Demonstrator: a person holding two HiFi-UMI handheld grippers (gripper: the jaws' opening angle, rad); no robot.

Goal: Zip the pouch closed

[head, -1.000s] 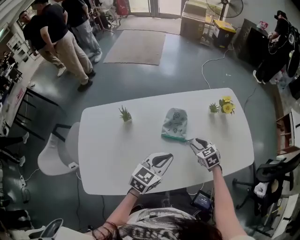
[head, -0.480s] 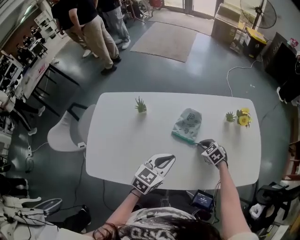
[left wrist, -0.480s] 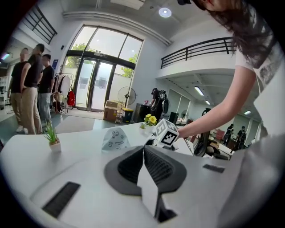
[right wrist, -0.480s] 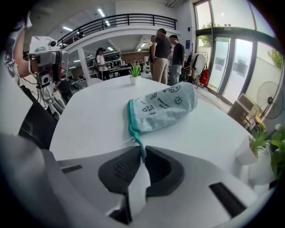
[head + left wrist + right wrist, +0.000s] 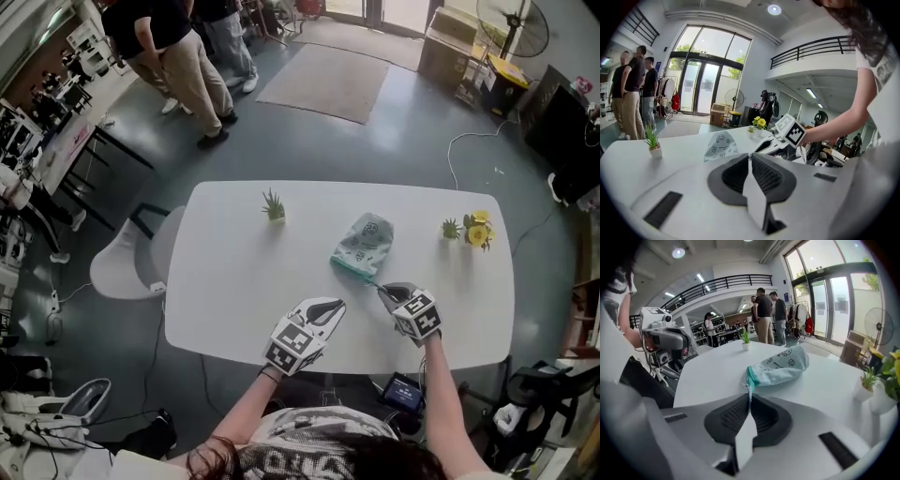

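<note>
Presently, seen from the head view: white table [image 5: 234, 281] and on it the pouch [image 5: 362, 244], lying flat a little right of centre. Its body is pale and printed, with the rounded end toward 1 o'clock and the teal zip edge [image 5: 349, 268] toward 7 o'clock.

Right gripper [image 5: 383, 291] comes in from 5 o'clock of the pouch and meets the near right corner of the zip edge. In the right gripper view the jaws have just been closing and now stand pressed together on the zip tab [image 5: 749, 389], a thin teal strip that runs from the pouch corner straight into the slit between the pads. The pouch body rests on the table beyond the jaws, toward 1 o'clock in that view.

Left gripper [image 5: 331, 307] sits at 7 o'clock of the pouch, near the table's front edge and apart from the pouch. In the left gripper view its jaws are pressed together with nothing between them. The pouch lies beyond, toward 11 o'clock in that view.

Also on the table: a small spiky plant [image 5: 273, 204] at 10 o'clock of the pouch and a yellow flower pot [image 5: 479, 231] at 3 o'clock, with a small green plant [image 5: 452, 228] just beside it. Both are well apart from the pouch.

Off the table: a white chair [image 5: 122, 272] at the left end, people standing [image 5: 178, 56] toward 11 o'clock, and a rug [image 5: 323, 82] at 12 o'clock.
</note>
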